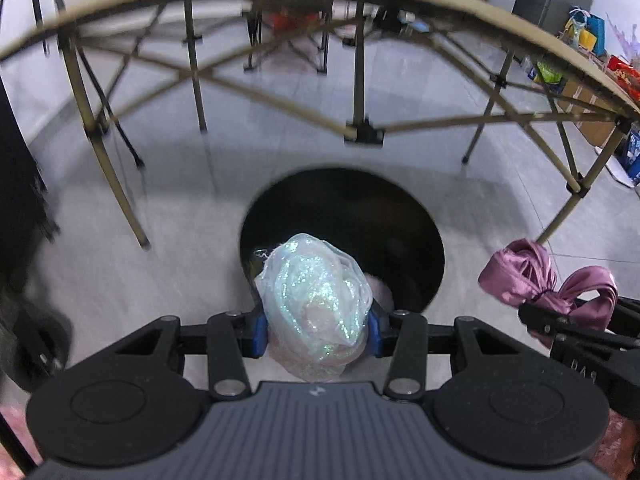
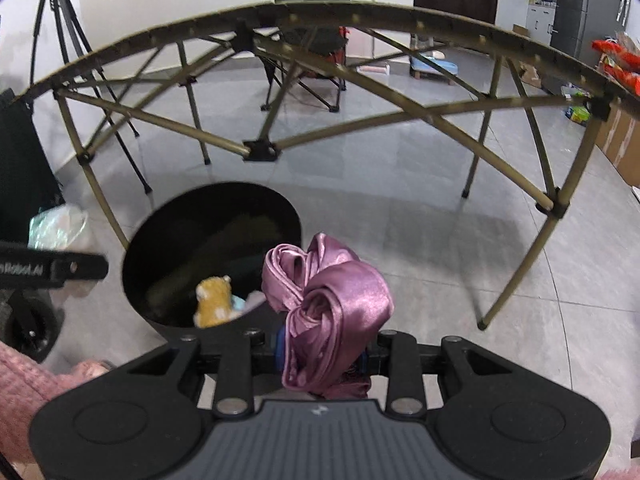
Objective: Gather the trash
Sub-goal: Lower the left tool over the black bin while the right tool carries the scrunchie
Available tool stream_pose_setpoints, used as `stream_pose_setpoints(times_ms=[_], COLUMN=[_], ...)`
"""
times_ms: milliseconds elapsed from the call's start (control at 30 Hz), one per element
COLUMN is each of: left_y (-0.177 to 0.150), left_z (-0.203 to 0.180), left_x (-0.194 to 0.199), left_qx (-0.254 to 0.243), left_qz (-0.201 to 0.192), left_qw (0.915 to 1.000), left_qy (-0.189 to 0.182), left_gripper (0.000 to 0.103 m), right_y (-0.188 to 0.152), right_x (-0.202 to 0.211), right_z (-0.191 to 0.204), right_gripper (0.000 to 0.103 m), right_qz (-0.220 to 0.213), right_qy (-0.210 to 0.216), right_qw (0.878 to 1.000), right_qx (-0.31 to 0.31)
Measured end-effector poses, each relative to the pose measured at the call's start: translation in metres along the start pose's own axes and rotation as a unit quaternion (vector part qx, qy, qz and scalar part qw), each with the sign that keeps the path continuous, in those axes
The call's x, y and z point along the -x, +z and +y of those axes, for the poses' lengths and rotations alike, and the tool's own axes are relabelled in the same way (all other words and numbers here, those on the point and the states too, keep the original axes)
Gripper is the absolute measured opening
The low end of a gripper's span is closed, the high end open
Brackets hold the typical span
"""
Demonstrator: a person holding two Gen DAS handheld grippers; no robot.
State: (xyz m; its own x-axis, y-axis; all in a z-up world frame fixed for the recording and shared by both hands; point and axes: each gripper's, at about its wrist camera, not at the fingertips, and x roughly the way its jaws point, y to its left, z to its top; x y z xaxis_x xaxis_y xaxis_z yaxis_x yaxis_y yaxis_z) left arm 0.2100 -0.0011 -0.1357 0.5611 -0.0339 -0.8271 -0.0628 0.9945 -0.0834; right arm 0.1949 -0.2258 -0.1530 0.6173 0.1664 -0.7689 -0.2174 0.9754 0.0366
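My left gripper (image 1: pixel 316 334) is shut on a crumpled iridescent plastic wrap (image 1: pixel 316 296), held just above the near rim of a round black bin (image 1: pixel 360 216) on the floor. My right gripper (image 2: pixel 323 350) is shut on a bunched purple satin ribbon (image 2: pixel 332 300), to the right of the same black bin (image 2: pixel 212 224). In the left wrist view the purple ribbon (image 1: pixel 548 276) shows at the right edge. Inside the bin lie a small yellow plush toy (image 2: pixel 214 300) and other scraps. The iridescent wrap (image 2: pixel 60 226) appears blurred at the left of the right wrist view.
A folding table frame with tan legs and crossbars (image 1: pixel 362 132) stands over and behind the bin. A folding chair (image 2: pixel 316 68) and a tripod (image 2: pixel 60 40) stand farther back. Boxes and bags (image 1: pixel 584 36) line the right wall. A pink sleeve (image 2: pixel 24 384) shows at lower left.
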Motion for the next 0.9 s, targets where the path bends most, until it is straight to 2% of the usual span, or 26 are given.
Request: stream_pose_setpoints(times_ms=[300,900], left_y=[0.004,0.016], left_z=[0.006,0.005], left_x=[-0.014,-0.042], left_qx=[0.006,0.005], left_qz=[0.023,0.079], left_qw=[0.9997,0.9962], left_qy=[0.003,0.037], left_gripper=[0.044,0.043], right_y=[-0.005,-0.008], right_x=[-0.017,-0.047], right_z=[-0.021,-0.036], right_gripper=[0.030,0.030], right_qz=[0.025,0.062], right_qy=[-0.021,-0.014], right_qw=[0.999,0.996], right_qx=[-0.036,-0.061])
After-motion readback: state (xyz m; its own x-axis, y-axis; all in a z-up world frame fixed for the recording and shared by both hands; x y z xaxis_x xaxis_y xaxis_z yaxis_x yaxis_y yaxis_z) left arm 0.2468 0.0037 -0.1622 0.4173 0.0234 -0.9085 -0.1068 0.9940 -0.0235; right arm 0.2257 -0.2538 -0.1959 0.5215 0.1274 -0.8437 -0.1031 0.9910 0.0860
